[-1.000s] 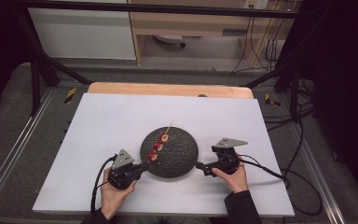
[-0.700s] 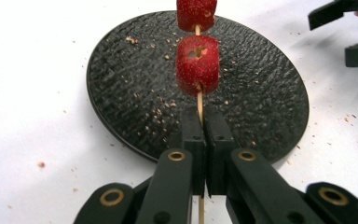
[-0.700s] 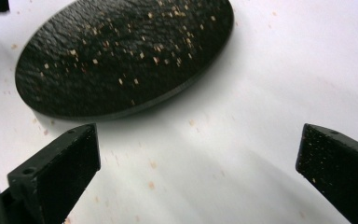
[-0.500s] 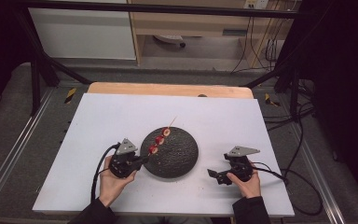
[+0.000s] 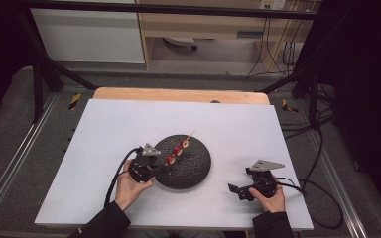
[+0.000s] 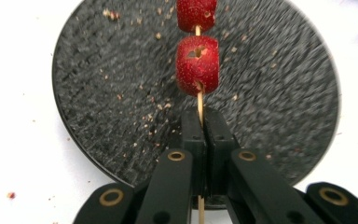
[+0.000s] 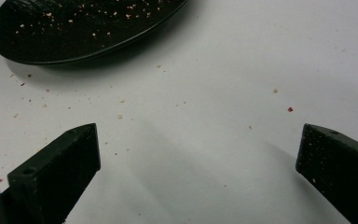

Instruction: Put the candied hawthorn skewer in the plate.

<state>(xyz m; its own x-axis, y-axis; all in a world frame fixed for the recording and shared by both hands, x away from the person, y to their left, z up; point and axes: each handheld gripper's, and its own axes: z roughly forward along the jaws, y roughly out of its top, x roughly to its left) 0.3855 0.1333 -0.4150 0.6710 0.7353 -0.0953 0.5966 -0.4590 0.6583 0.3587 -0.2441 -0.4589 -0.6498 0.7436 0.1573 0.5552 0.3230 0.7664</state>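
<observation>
One dark round plate, one wooden skewer, three red fruit pieces

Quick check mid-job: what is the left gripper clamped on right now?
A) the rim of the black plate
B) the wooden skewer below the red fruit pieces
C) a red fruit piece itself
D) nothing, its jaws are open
B: the left gripper has its jaws shut on the wooden skewer, just below the fruit pieces, over the black plate.

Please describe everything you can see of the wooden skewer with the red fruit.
The skewer is a thin, pale wooden stick threaded with red, speckled fruit pieces. It lies slanted over the dark round plate. The left gripper is shut on its bare near end. The far tip pokes past the last piece.
</observation>
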